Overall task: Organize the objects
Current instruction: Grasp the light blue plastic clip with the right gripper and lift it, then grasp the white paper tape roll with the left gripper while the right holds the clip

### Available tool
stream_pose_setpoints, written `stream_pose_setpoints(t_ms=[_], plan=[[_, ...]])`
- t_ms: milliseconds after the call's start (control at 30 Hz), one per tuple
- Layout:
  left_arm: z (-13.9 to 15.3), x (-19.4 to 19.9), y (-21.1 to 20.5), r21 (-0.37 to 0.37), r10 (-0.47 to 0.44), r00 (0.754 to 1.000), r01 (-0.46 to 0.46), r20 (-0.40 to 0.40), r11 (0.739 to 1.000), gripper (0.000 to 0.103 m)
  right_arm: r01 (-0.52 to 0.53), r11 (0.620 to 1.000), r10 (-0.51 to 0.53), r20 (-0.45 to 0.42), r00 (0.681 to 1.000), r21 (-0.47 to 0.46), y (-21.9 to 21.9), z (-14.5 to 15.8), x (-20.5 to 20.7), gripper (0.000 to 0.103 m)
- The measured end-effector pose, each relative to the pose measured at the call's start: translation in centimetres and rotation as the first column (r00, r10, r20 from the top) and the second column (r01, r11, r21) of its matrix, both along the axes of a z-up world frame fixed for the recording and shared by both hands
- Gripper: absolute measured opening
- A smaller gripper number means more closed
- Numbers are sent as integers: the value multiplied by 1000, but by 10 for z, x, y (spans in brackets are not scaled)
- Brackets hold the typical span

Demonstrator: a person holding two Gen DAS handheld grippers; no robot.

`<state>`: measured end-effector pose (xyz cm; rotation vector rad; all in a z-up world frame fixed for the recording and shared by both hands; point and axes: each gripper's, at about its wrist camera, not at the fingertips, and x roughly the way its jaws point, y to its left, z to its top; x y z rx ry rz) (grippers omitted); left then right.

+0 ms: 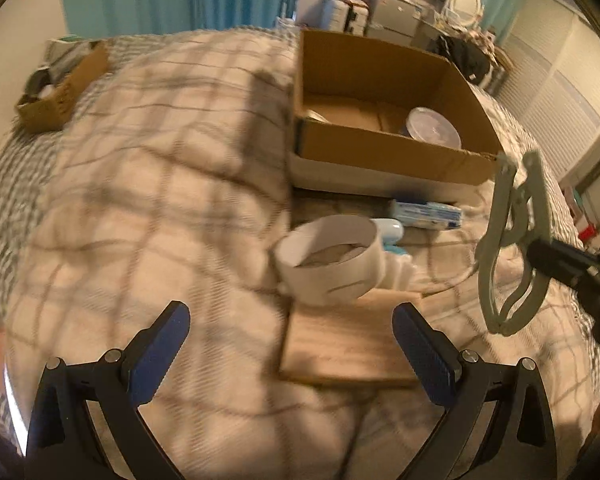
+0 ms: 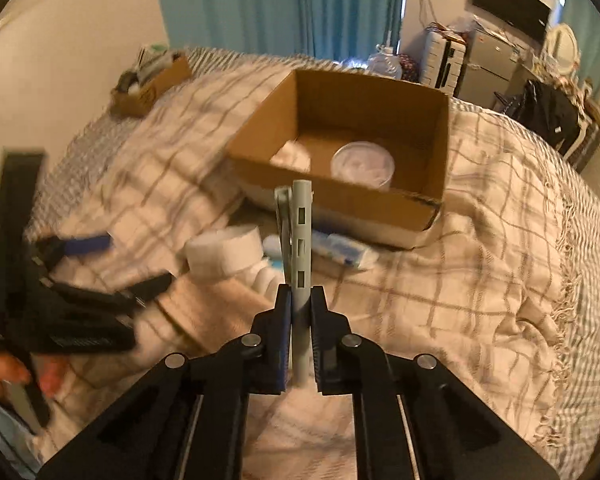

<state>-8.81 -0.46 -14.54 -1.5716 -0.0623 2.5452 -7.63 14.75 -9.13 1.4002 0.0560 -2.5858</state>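
My right gripper [image 2: 300, 300] is shut on a pale grey-green plastic clip [image 2: 298, 236], held up in the air above the bed; the clip also shows in the left wrist view [image 1: 512, 248]. My left gripper [image 1: 292, 332] is open and empty, low over the blanket, just short of a white paper ring [image 1: 332, 264] and a wooden board [image 1: 348, 344]. It also shows in the right wrist view [image 2: 112, 264]. An open cardboard box [image 1: 380, 148] on the bed holds a clear round lid [image 1: 434, 126]; the box [image 2: 340, 196] lies beyond the clip.
A blue-and-white tube [image 1: 426, 212] and white plastic items [image 1: 396, 264] lie in front of the box. A smaller cardboard box [image 1: 60, 88] with clutter sits at the bed's far left. The checked blanket [image 1: 160, 160] covers the bed. Furniture lines the far wall.
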Motion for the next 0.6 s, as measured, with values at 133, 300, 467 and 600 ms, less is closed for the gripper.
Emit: stream_pose_setpoints(t_ms=[133, 300, 467, 600], plan=[[-14, -17, 16, 24, -14, 999, 14, 30, 1000, 103, 35, 999, -35, 4, 999, 11, 15, -5, -10, 8], [-27, -34, 26, 31, -36, 998, 34, 45, 999, 98, 49, 999, -49, 25, 998, 13, 23, -19, -16, 8], [-31, -37, 25, 45, -37, 998, 34, 57, 998, 76, 52, 999, -52, 33, 998, -1, 28, -24, -18, 8], [-22, -29, 21, 65, -39, 999, 36, 38, 997, 76, 57, 998, -58, 18, 998, 4, 26, -20, -15, 8]])
